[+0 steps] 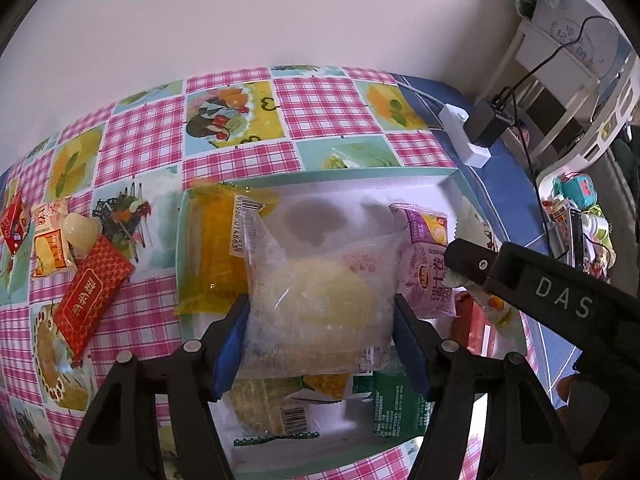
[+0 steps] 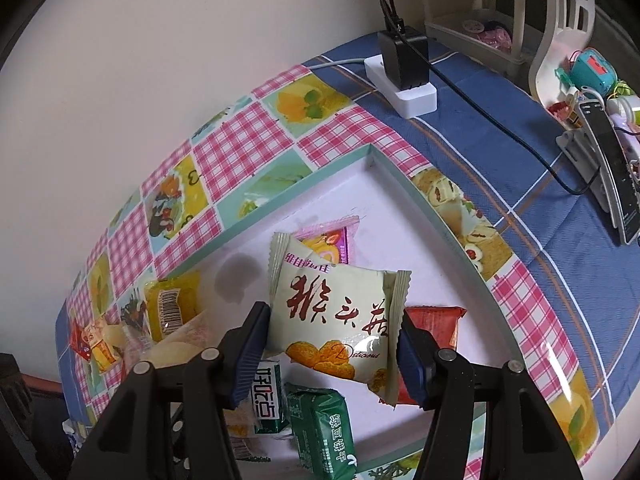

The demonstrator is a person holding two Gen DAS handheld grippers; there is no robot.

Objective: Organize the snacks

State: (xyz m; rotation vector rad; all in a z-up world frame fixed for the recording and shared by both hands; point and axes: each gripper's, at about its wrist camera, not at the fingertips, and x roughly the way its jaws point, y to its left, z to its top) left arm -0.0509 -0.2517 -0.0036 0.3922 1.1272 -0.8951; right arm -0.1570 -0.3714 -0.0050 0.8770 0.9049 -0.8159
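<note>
My left gripper (image 1: 320, 320) is shut on a clear packet (image 1: 316, 304) with a pale yellow pastry inside, its blue pads (image 1: 230, 344) pressing both edges. It hangs over a white box with a teal rim (image 1: 320, 174) that holds a yellow packet (image 1: 216, 248), a purple packet (image 1: 426, 256) and a green packet (image 1: 400, 404). My right gripper (image 2: 332, 344) is shut on a cream packet (image 2: 340, 312) with red lettering, over the same box (image 2: 280, 196). One of its fingers (image 1: 472, 264) shows at the right of the left wrist view. Under it lie a pink packet (image 2: 332, 240), an orange-red packet (image 2: 436, 324) and a green one (image 2: 320, 428).
Loose snacks lie on the checked tablecloth left of the box: a red packet (image 1: 94, 292), a yellow packet (image 1: 50, 240) and a pale jelly (image 1: 82, 232). A white power strip (image 2: 404, 88) with a black adapter and cable sits behind. Toys and a remote (image 2: 612, 168) crowd the right.
</note>
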